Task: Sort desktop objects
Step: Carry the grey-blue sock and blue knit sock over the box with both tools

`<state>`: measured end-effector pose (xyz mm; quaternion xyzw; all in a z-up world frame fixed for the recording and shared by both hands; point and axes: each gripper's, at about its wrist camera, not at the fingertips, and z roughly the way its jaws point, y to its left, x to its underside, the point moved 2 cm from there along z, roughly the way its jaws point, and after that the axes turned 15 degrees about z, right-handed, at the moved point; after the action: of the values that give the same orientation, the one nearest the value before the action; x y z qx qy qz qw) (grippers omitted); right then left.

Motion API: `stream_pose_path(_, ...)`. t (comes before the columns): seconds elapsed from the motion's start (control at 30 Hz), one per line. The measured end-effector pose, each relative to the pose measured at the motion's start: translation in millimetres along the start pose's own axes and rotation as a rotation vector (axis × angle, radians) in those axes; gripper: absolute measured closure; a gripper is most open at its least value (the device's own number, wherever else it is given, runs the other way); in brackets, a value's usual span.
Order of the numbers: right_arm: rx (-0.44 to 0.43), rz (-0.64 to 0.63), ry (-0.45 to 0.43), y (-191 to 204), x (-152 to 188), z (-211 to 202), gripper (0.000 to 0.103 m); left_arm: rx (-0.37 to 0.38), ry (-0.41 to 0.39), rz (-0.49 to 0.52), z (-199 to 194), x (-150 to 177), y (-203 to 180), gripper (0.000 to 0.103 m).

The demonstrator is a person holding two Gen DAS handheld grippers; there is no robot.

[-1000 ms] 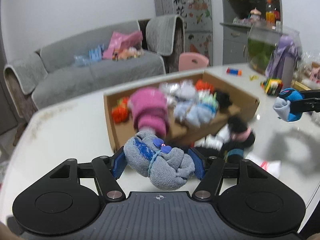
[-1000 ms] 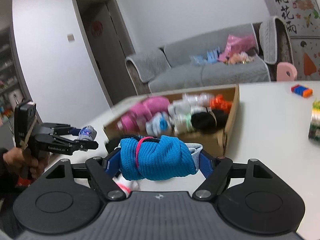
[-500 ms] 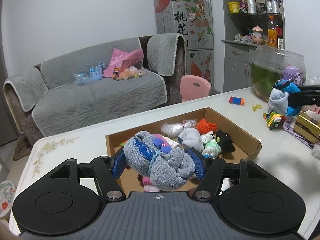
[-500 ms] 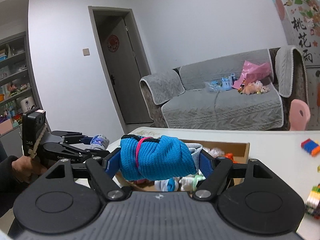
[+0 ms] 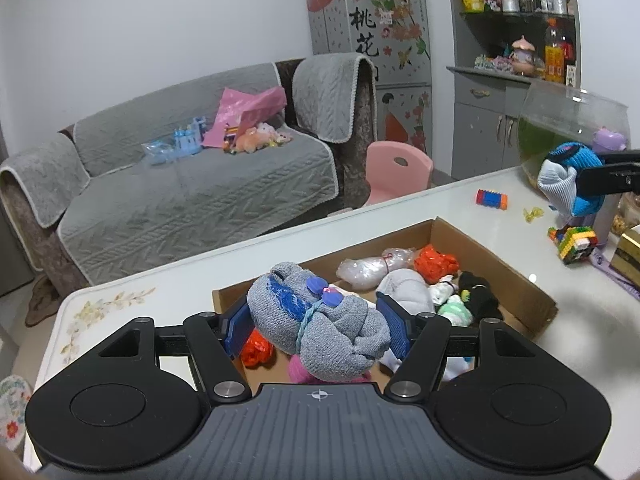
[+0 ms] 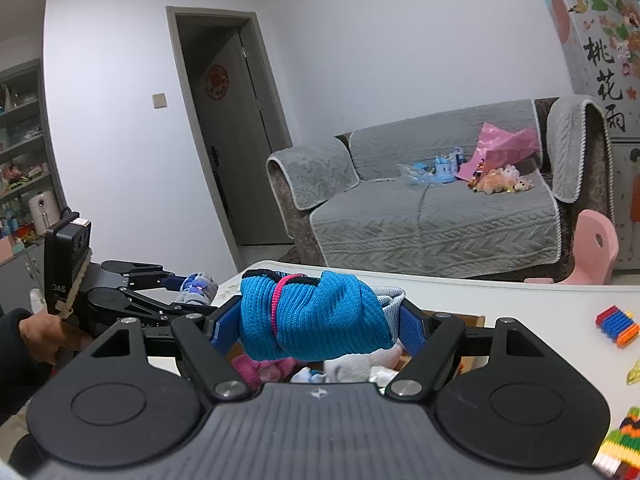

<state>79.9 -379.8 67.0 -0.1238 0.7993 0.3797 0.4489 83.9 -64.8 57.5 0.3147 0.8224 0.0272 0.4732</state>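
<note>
Best carried over the cardboard box point(image 5: 532, 292) at lower centre and let go only above a free gap among the bundles already inside, low enough not to bounce out. Left gripper point(image 5: 318, 326) roughly half spread, clamped on the grey sock bundle point(image 5: 320, 328), held above the box's near end. Right gripper point(image 6: 316, 322) similarly clamped on the blue sock bundle point(image 6: 316, 320), mid-frame, above the white table point(image 6: 520, 300).
</note>
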Motion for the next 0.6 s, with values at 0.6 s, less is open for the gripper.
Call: stream_pose_path(0.6,0.083,-0.009,0.086,-28.0,-6.3,59.6,0.029,0.067,0.055,-0.005,89.9,-26.3,15.6,0.032)
